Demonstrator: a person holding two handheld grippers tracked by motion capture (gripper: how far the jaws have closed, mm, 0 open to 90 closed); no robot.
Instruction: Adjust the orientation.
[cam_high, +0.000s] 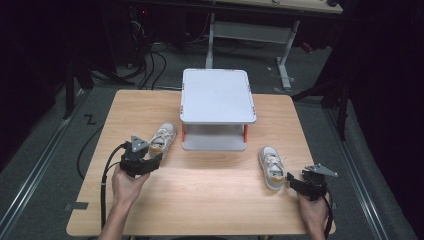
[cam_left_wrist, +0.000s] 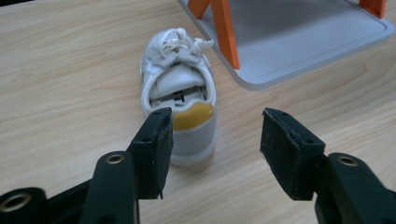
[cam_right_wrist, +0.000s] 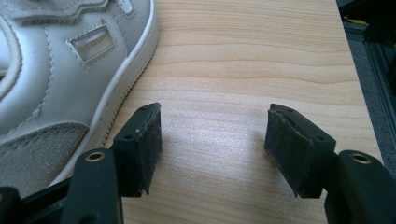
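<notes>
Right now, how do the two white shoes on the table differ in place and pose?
The left shoe lies left of the grey rack, close to its leg, angled, toe towards the rack. The right shoe lies right of the rack, farther towards the table's near edge, almost straight. The left tool stands open behind the left shoe's heel; the right tool stands open beside the right shoe. Both are white, laced and upright.
</notes>
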